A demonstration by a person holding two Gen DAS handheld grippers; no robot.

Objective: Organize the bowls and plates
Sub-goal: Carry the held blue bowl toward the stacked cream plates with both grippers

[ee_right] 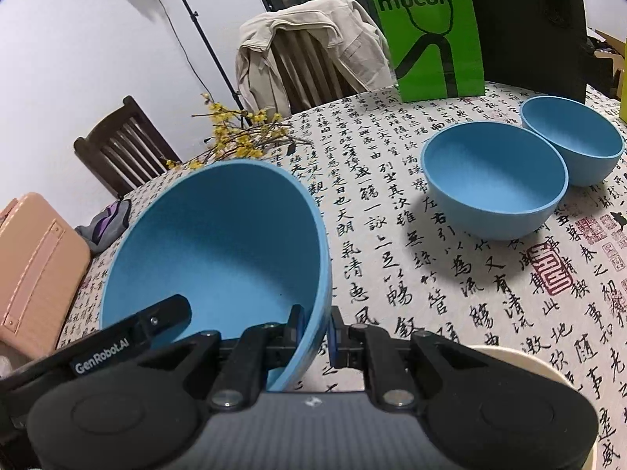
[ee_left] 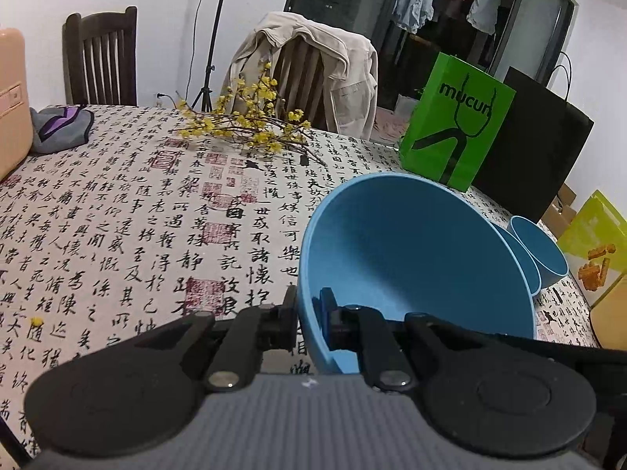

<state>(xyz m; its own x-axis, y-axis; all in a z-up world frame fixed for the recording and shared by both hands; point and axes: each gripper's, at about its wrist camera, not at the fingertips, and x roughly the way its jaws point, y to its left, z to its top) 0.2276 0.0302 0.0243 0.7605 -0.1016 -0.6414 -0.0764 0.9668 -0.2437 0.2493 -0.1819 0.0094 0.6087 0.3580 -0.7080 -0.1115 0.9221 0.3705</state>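
Note:
A large blue bowl (ee_left: 411,250) (ee_right: 219,243) hangs tilted above the calligraphy tablecloth (ee_left: 137,215), held from both sides. My left gripper (ee_left: 309,309) is shut on its near left rim, one pad inside and one outside. My right gripper (ee_right: 317,325) is shut on the opposite rim in the same way. One of the left gripper's fingers (ee_right: 172,309) shows inside the bowl in the right wrist view. Two smaller blue bowls (ee_right: 493,180) (ee_right: 572,137) stand upright and touching on the table ahead to the right. The left wrist view shows them (ee_left: 540,250) partly hidden behind the big bowl.
A green paper bag (ee_right: 427,31) and a black bag (ee_left: 537,149) stand at the table's far edge. A yellow flowering branch (ee_left: 250,125), a grey-purple cloth (ee_left: 58,125) and a pink case (ee_right: 35,274) lie on the left. A cream rounded rim (ee_right: 548,368) sits near my right gripper.

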